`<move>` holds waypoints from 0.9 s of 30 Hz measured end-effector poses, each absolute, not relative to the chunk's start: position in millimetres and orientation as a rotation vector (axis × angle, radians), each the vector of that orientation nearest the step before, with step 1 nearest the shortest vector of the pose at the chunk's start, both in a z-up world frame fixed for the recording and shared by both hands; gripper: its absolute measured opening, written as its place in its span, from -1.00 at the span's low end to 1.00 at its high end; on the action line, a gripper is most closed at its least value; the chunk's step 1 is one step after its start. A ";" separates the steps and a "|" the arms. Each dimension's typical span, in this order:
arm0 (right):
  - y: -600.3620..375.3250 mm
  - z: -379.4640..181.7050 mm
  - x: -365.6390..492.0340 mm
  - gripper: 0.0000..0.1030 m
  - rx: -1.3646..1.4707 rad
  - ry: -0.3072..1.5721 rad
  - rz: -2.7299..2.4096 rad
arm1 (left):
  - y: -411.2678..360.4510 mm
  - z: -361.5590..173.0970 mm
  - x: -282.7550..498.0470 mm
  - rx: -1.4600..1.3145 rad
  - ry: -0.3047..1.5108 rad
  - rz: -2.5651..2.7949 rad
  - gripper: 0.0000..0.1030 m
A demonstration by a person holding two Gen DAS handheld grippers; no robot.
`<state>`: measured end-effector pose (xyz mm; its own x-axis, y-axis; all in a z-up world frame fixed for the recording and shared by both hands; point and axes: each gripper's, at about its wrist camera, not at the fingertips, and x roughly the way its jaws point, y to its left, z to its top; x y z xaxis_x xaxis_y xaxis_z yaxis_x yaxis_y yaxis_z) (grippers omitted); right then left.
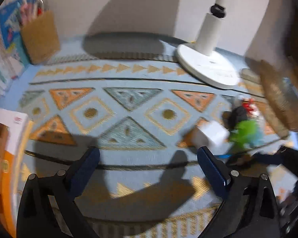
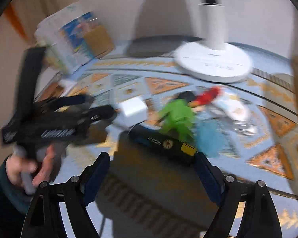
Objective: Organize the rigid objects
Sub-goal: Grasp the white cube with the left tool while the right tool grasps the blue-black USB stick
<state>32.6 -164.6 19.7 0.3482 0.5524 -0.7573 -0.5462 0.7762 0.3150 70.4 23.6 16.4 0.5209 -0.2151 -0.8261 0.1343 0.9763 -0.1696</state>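
A pile of small objects lies on the patterned rug: a white cube (image 1: 211, 133) (image 2: 133, 109), a green toy figure (image 1: 243, 136) (image 2: 176, 117), a red item (image 2: 207, 95), a blue fuzzy item (image 2: 210, 138) and a black case marked FASHION (image 2: 164, 143). My left gripper (image 1: 149, 164) is open and empty over the rug, left of the pile. My right gripper (image 2: 152, 170) is open, with the black case just beyond its fingertips. The left gripper also shows, blurred, in the right wrist view (image 2: 65, 119). Both views are motion-blurred.
A white fan base (image 1: 206, 65) (image 2: 212, 61) stands at the back right of the rug (image 1: 129, 107). A brown pen holder (image 1: 40, 37) and colourful books (image 1: 8, 39) stand at the back left. A woven basket (image 1: 278, 95) is at the right. A box (image 1: 4, 150) is at the left edge.
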 end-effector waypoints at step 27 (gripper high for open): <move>-138.6 12.6 31.0 -0.35 -0.331 0.922 0.676 | -20.3 13.3 89.9 0.171 0.988 -0.590 0.28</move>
